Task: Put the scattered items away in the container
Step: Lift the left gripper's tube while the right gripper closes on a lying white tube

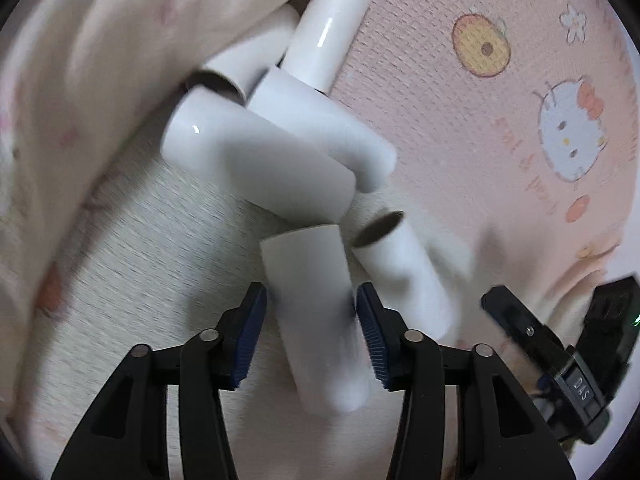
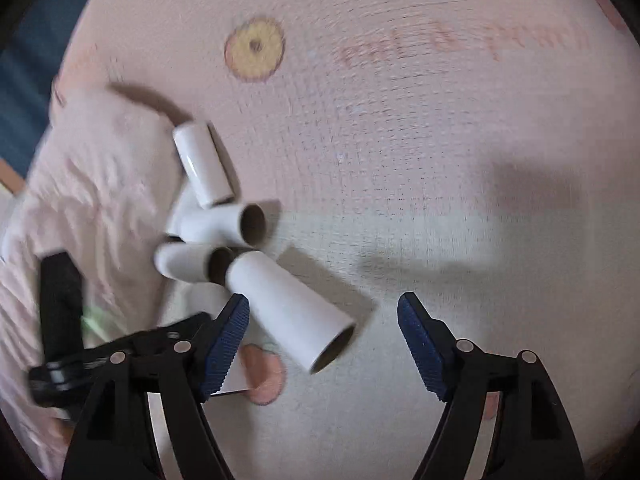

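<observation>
A white tube [image 1: 320,312] is gripped by the left tongs [image 1: 312,336] — long axis pointing away, tilted left; the right tongs [image 2: 324,344] are held wide open, empty.

White tubes [image 1: 256,164] heaped on blanket [image 1: 440,100]

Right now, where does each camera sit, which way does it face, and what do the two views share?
Left wrist: sits on the left gripper, looks forward and down at a pile of white tubes on the pink blanket; its own fingers flank one tube; the other gripper shows at lower right.
Right wrist: sits on the right gripper, faces the same pile from the opposite side; its fingers are spread, the nearest tube between them, untouched.
Shared: the pile of tubes, the blanket, and each other's gripper.
</observation>
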Demonstrator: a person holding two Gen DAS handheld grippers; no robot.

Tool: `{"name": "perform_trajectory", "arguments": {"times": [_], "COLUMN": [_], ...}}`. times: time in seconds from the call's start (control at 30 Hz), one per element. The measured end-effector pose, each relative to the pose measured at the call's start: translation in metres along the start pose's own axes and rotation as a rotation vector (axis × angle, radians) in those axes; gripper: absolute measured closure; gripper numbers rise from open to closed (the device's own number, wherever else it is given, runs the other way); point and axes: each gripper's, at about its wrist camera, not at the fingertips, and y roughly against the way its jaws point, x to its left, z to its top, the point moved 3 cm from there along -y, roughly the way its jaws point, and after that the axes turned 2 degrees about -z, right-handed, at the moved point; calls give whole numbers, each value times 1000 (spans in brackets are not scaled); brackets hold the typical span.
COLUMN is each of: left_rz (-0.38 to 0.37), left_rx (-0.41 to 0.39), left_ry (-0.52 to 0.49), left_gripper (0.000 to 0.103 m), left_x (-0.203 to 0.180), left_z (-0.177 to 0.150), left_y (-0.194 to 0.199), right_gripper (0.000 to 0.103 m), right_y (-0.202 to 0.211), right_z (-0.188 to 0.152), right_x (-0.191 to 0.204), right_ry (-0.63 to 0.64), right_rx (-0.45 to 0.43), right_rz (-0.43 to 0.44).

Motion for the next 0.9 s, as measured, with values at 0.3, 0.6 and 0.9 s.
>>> {"name": "perform_trajectory", "arguments": {"times": [0.3,0.6,0.9], "left_rz": [10,-82,-123], "left_rx": [6,42,82], "left_ry": [-64,-66,-144], "left_gripper": [45,53,53], "left_x": [-8,-10,-29], "left_z": [-16,-32,-50], "left_y": [-1,-14,-21], "right_gripper": [30,49,53], "right_y": [-30,-35,-17], "right_z": [-17,-35,-59], "right_x": [38,27,0], "right_ry": [285,286,79], "right_rx": [50,85,121], "right_rz": [-98,-47,0]}}
